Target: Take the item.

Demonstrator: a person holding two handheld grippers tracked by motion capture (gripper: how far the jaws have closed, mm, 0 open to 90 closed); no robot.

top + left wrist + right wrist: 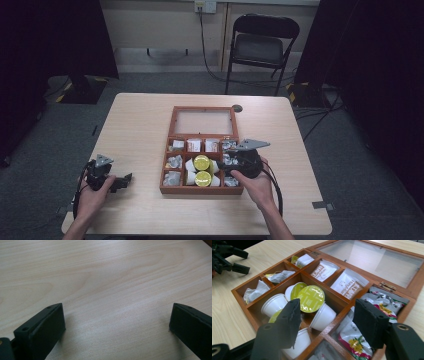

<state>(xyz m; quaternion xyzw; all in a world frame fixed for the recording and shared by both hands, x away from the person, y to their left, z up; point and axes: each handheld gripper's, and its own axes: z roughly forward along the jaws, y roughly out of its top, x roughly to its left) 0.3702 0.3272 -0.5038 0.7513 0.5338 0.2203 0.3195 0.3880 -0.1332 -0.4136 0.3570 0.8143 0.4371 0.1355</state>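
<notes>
Your right gripper [327,320] hangs over the brown wooden compartment box [201,189] on the pale wooden counter [140,125], fingers partly apart around a white coffee capsule with a yellow-green foil lid [315,306], not pressing it. Foil sachets [352,340] lie beside it. Your left gripper [116,325] rests well apart, fingers wide and empty.

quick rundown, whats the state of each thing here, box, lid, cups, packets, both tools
wooden box: open, flat on the table
glass lid: swung fully back, lying flat
cups: tumbled on their sides in the middle compartment, yellow foil seals on
packets: sealed, lying in the side compartments
left tool: open, nothing between the jaws, resting on the table
right tool: jaws partly apart above the cups, gripping nothing
folding chair: unfolded, unoccupied
</notes>
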